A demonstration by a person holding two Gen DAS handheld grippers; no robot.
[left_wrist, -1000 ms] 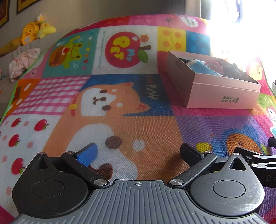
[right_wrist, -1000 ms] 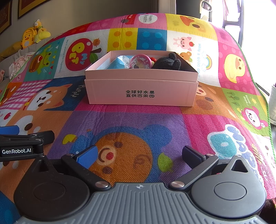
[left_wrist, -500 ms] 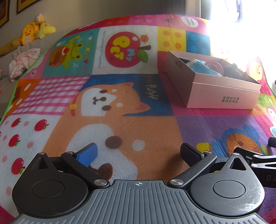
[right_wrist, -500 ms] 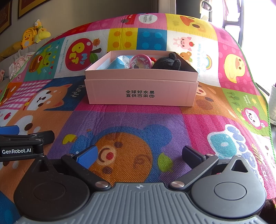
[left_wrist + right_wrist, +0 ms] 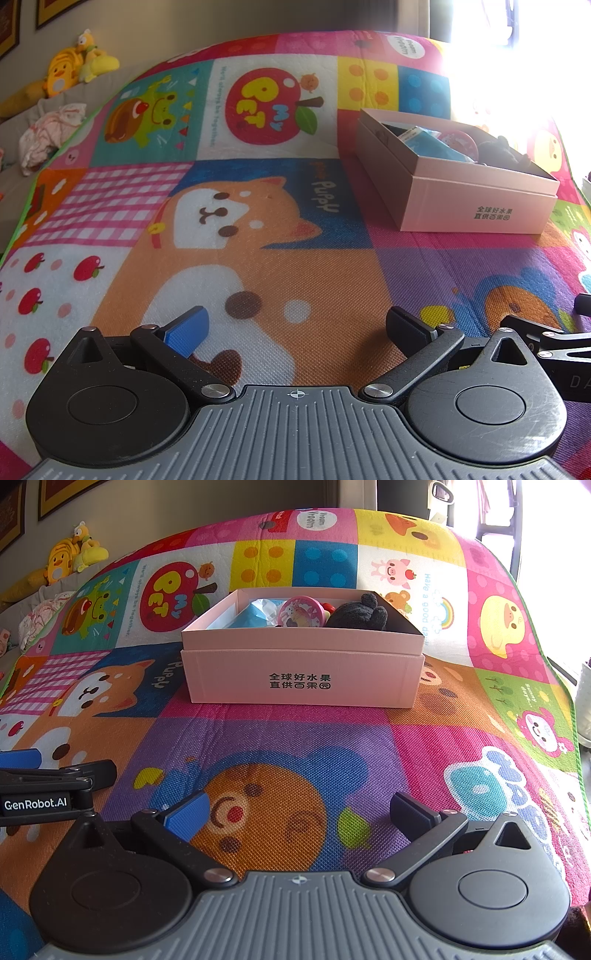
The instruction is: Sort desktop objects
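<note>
Evidently sorting is judged near done: the pink cardboard box (image 5: 303, 675) is seen at 12 o'clock in the right wrist view, at 2 o'clock in the left, holding a blue packet (image 5: 255, 616), a round pink tin (image 5: 301, 612) and a black plush toy (image 5: 360, 614), gathered there as one tidy lot. No loose item is noted on the cartoon play mat (image 5: 280, 746). Left gripper (image 5: 295, 328) and right gripper (image 5: 297, 812) are held low and level over the mat, side by side, jaws spread wide, nothing gripped

A home living room: cartoon play mat (image 5: 295, 738), plush toys (image 5: 70, 559) on a sofa, framed pictures.
</note>
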